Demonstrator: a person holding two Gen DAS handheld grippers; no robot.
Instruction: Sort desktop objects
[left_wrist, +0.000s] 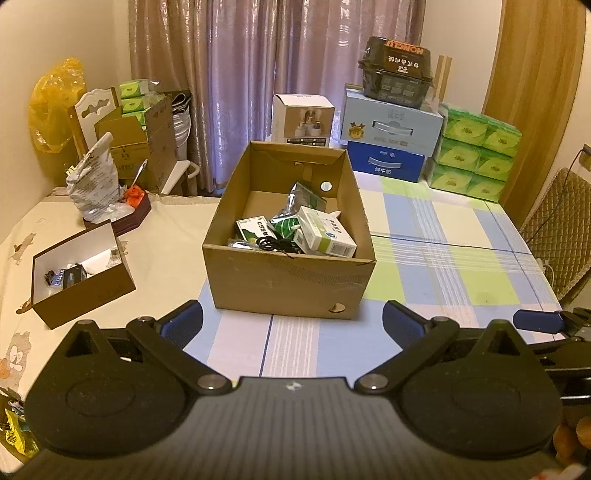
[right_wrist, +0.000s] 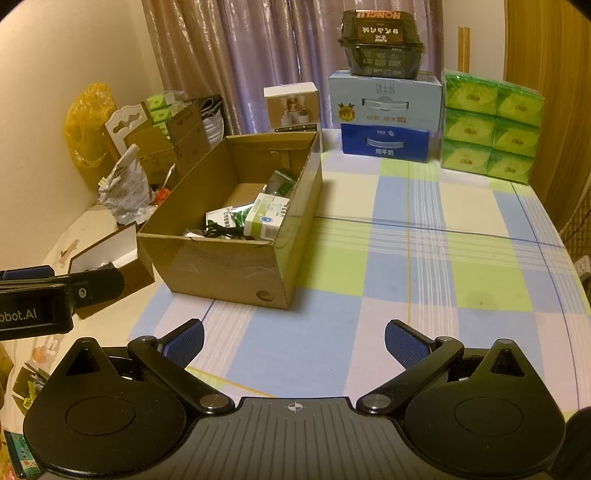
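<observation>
Two grippers are held spread and empty above the checked tablecloth (right_wrist: 369, 258): the left gripper (left_wrist: 291, 325) faces the cardboard box (left_wrist: 288, 284), the right gripper (right_wrist: 293, 343) hangs beside it. The desktop objects, among them a white-green carton (left_wrist: 327, 236) and a black cable (left_wrist: 271, 243), are seen lying inside the box. If another item is to be sorted, a slow approach from above the rim is advised, with one piece pinched singly so the cable is not dragged.

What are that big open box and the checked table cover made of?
The big open box looks like plain brown corrugated cardboard: matte, with creased walls and a frayed rim. The checked table cover seems to be woven cloth, matte with printed stripes, though a coated fabric can't be ruled out.
</observation>
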